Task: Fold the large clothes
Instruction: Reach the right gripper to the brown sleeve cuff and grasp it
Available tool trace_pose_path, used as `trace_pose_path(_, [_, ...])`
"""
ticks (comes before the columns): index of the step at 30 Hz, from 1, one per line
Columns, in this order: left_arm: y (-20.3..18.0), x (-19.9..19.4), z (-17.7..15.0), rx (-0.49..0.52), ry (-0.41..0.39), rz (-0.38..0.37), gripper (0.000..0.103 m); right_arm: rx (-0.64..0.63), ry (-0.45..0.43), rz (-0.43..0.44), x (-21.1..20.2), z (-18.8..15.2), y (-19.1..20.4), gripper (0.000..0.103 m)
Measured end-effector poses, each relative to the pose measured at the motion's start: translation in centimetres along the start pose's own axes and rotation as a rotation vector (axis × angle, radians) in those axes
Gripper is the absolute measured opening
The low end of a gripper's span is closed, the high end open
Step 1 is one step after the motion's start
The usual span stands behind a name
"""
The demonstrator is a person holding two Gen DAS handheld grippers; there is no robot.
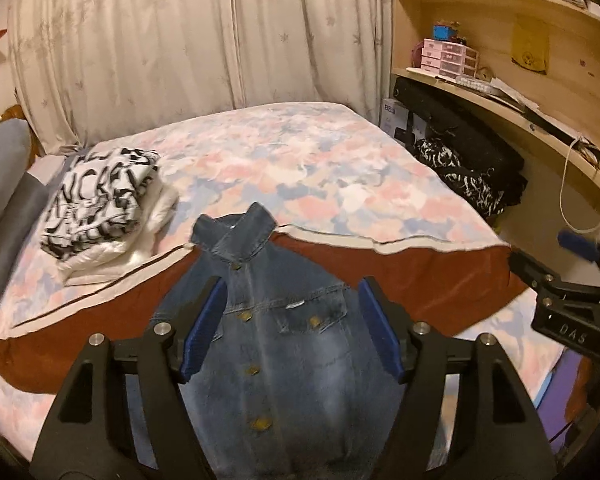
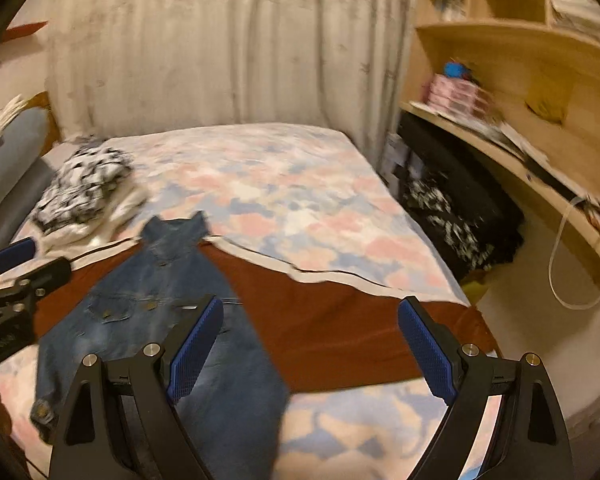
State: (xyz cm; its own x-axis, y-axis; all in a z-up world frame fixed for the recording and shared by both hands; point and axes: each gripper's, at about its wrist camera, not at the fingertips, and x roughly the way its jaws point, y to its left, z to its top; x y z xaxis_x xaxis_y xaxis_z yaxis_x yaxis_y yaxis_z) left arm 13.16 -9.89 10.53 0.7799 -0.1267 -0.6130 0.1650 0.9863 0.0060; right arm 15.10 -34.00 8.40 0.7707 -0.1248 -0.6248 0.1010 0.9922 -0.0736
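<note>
The denim jacket (image 1: 276,344) lay on the bed (image 1: 300,160), folded into a long narrow strip, buttons up, its collar pointing toward the curtain (image 1: 180,40). It rested partly on a brown blanket (image 1: 420,280) that crossed the flowered cover. The left gripper (image 1: 292,328) hung above the jacket with its jaws apart, and no cloth was between the blue pads (image 1: 204,332). The right gripper (image 2: 312,348) was also wide apart and empty, above the brown blanket just beside the jacket's right edge. A pile of folded clothes (image 1: 100,208) with black and white print sat near the collar, on the left side. In my judgement the jacket was not finished, because it still needed a fold across its length. The risk from here was that thick denim springs back: if only one layer was pinched, the sleeves tucked inside could slide out and the strip would open. A jaw closing too deep could also catch the brown blanket and drag it together with the jacket. The right view was blurred, so the far edge of the jacket could not be judged well.
</note>
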Motion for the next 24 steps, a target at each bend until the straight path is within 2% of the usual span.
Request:
trace_pose_path(6, [-4.1,7.9,0.5,-0.001,-0.015,-0.027,0.066,0.250,0.119,-0.001,8.4,-1.5,-12.6,0.090])
trace_pose_path(10, [-7.4,14.3,-0.8,0.001,0.055,-0.036,0.066,0.417,0.196,-0.023,13.4,-4.5,-21.4,0.088])
trace_pose_path(14, [-10.3,19.2,-2.6,-0.003,0.088,-0.038,0.066,0.575,0.260,-0.046,16.8,-8.8,-29.0,0.086])
trace_pose_path(16, [-11.7,21.4,-3.7,-0.010,0.103,-0.050,0.066,0.649,0.290,-0.039,17.8,-11.5,-31.3,0.080])
trace_pose_path(20, [-14.2,25.9,-5.5,-0.023,0.164,-0.068,0.066,0.765,0.334,-0.027,19.6,-15.0,-35.3,0.078])
trace_pose_path(24, [-15.7,28.4,-6.8,-0.037,0.186,-0.079,0.066,0.847,0.321,-0.001,21.6,-17.6,-37.2,0.074])
